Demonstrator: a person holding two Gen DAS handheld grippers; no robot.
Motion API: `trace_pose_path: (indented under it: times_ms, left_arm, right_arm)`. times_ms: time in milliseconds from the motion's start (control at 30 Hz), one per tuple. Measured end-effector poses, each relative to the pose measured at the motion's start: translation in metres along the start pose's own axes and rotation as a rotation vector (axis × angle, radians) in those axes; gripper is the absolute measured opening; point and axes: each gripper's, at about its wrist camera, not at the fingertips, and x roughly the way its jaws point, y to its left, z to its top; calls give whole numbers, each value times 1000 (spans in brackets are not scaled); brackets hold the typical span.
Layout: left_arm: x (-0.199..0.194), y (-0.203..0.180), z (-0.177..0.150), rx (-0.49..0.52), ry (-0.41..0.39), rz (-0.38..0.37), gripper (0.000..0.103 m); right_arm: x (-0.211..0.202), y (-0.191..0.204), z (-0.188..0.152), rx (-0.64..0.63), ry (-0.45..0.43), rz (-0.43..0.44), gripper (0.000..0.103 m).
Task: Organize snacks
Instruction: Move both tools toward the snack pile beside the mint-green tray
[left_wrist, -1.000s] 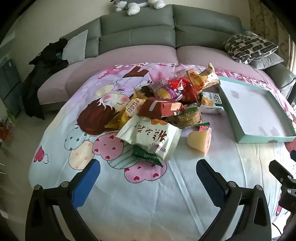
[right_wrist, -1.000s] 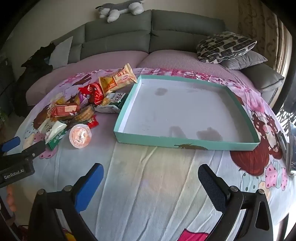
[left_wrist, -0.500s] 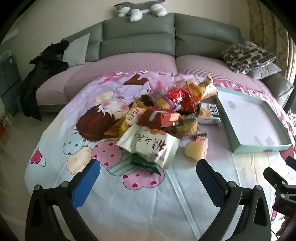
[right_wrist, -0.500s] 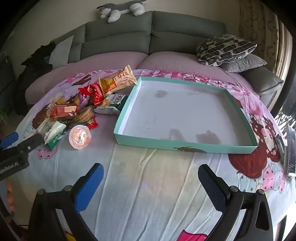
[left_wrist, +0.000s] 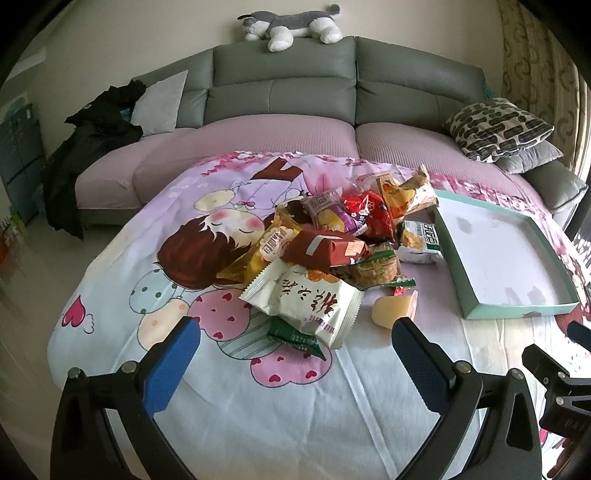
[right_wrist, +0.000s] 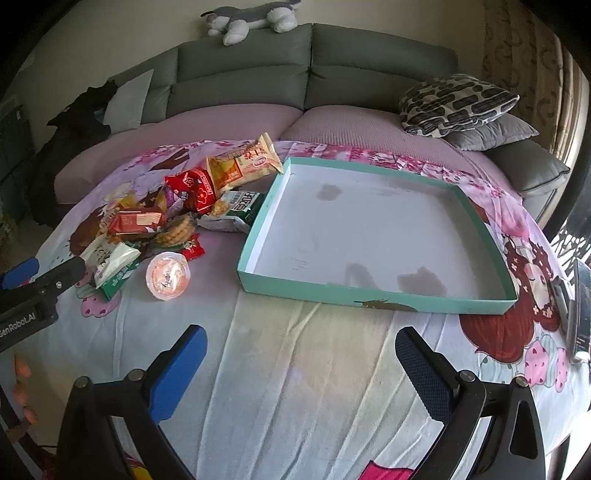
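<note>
Lying heaped on the cartoon-printed sheet (left_wrist: 110, 280), the snack pile (left_wrist: 332, 251) sits just left of the teal tray (right_wrist: 373, 295), whose white floor holds nothing yet. Both tools are held spread wide with nothing between the pads: the left gripper (left_wrist: 295, 354) is aimed at the white packet (left_wrist: 306, 299) at the pile's near edge, the right gripper (right_wrist: 301, 358) at bare sheet in front of the tray. The first pick is best taken from the pile's loose outer items, so the white packet or the jelly cup (right_wrist: 168, 275) should be approached low and level. The cup probably lies on its side, so a squeeze across its wall is advised.
</note>
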Motion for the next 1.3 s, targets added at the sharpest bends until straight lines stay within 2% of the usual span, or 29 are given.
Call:
trace_pose_path:
  times_ms: [200,467,1000,1300]
  left_arm:
    - [1,4,2,-24,5,-57,103]
    - [5,7,2,-33,19,-78,103]
    - [17,6,0,-4,50,-74,103]
    - [27,16,1,-19,99,-59,103]
  right_arm:
    - [1,3,1,-15,-3,3,103]
    - [5,7,3,-32,4,11,103]
    - [15,12,7,-62,17,29,103]
    - [21,20,11,-81,20,61,103]
